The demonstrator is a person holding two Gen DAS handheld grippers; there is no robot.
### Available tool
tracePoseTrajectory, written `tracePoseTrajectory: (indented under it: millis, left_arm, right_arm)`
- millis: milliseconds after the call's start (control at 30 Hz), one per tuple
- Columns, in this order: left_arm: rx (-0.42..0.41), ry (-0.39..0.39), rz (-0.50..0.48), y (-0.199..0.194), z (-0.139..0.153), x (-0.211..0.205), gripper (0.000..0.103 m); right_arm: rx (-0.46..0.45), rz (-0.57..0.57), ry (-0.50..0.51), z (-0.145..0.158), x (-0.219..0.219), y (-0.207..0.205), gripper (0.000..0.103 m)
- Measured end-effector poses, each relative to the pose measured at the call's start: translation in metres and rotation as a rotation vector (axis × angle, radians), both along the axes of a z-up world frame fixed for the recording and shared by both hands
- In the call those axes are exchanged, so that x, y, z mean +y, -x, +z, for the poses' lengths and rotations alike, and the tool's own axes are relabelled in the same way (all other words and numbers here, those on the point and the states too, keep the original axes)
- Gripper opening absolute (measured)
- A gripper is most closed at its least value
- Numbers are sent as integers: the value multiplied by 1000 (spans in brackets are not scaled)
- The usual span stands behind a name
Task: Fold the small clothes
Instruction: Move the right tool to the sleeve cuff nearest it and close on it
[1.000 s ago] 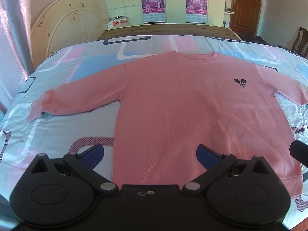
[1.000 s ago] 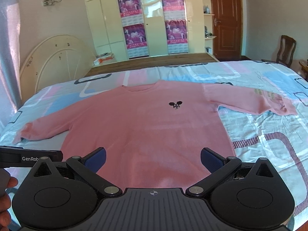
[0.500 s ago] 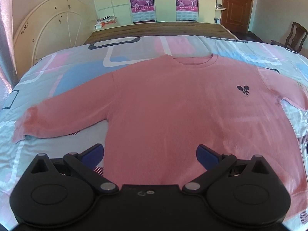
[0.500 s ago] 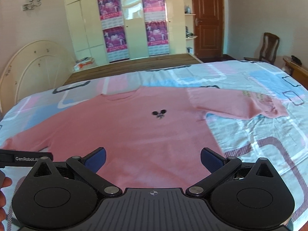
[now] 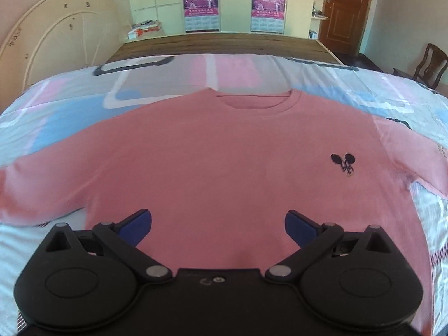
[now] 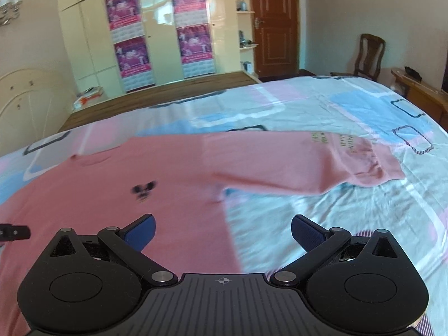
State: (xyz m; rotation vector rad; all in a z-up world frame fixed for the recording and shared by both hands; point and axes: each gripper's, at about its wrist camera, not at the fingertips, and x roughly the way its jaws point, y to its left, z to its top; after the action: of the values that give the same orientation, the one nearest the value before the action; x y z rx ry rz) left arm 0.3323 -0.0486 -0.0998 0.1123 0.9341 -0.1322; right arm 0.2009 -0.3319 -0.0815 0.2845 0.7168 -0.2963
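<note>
A pink long-sleeved sweatshirt [image 5: 224, 162] lies flat, front up, on the bed, collar at the far side, with a small black logo [image 5: 343, 163] on the chest. It also shows in the right wrist view [image 6: 112, 196], with its right sleeve [image 6: 294, 165] stretched out across the sheet. My left gripper [image 5: 218, 225] is open and empty above the lower body of the shirt. My right gripper [image 6: 223, 232] is open and empty above the shirt's right side edge, below the armpit.
The bed has a patterned sheet [image 6: 364, 112] in pale blue, pink and white. A cream headboard [image 5: 56, 44] stands at the left. Wardrobes with posters [image 6: 156, 36], a brown door [image 6: 273, 22] and a wooden chair [image 6: 369, 56] lie beyond the bed.
Both grippers have moved forward over the shirt and stayed open. The right one has swung right toward the right sleeve; the left one now sits nearer the middle of the shirt.
</note>
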Motion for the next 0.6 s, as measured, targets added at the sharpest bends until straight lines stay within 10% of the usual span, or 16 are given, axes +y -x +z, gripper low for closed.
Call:
tracePoseTrajectory:
  millis: [100, 200, 600]
  left_arm:
    - [7, 13, -7, -19, -9, -22, 97]
    - [-1, 27, -31, -34, -19, -42, 96]
    - [27, 6, -63, -70, -50, -100, 91]
  right_arm:
    - [9, -29, 1, -10, -32, -11, 101]
    - [33, -95, -5, -23, -76, -21, 72]
    - [122, -410, -78, -69, -223, -18, 72]
